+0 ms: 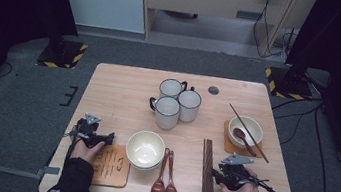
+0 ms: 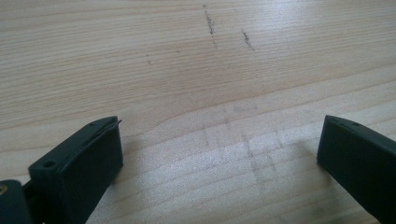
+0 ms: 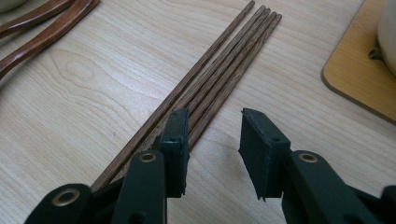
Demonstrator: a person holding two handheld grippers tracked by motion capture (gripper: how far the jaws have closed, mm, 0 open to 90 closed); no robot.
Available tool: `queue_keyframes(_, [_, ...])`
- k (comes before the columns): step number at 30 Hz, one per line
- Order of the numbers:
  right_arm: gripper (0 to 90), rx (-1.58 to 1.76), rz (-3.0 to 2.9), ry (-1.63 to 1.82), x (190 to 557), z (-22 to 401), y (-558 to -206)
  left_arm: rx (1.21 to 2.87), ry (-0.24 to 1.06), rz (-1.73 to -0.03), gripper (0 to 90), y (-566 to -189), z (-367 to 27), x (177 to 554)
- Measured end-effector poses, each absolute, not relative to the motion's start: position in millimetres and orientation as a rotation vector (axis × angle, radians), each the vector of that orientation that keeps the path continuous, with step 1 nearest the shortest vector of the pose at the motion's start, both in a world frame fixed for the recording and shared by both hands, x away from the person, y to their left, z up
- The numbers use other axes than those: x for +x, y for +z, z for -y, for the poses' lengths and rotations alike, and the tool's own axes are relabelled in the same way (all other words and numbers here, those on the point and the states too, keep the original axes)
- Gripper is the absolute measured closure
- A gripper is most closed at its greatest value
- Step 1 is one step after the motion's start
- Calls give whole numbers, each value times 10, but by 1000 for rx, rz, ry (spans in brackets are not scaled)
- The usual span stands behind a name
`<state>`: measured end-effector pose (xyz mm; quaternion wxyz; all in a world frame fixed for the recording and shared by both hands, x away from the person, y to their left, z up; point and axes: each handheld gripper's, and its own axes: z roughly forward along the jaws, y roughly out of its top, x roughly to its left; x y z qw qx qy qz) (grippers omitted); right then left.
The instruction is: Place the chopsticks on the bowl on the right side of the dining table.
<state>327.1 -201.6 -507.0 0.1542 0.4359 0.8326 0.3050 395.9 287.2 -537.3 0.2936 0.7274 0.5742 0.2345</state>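
Wooden chopsticks (image 3: pixel 219 60), four in the bundle, lie just under your right gripper (image 3: pixel 212 135), whose jaws stand partly apart with nothing between them (one jaw sits over the sticks). Your left gripper (image 2: pixel 219 154) gapes wide over the bare table (image 2: pixel 187 70). Three mugs (image 1: pixel 177 103), two spoons (image 1: pixel 165 186) and three bowls (image 1: pixel 145 148) (two of them stacked) wait nearby.
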Motion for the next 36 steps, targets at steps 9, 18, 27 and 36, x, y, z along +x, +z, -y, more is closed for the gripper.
queue_keyframes(9, [644,1249,-2413,859,3285,1983,-5115,1937,624,-1529,0,-5373,-2872,3959])
queue_keyframes(18, [676,1256,-2429,853,3316,1969,-5147,1937,624,-1529,0,-5373,-2872,3959])
queue_keyframes(27, [750,1257,-2432,837,3327,1977,-5144,1937,624,-1529,0,-5373,-2872,3959])
queue_keyframes(36, [779,1263,-2423,800,3339,1997,-5133,1936,625,-1529,0,-5373,-2872,3960])
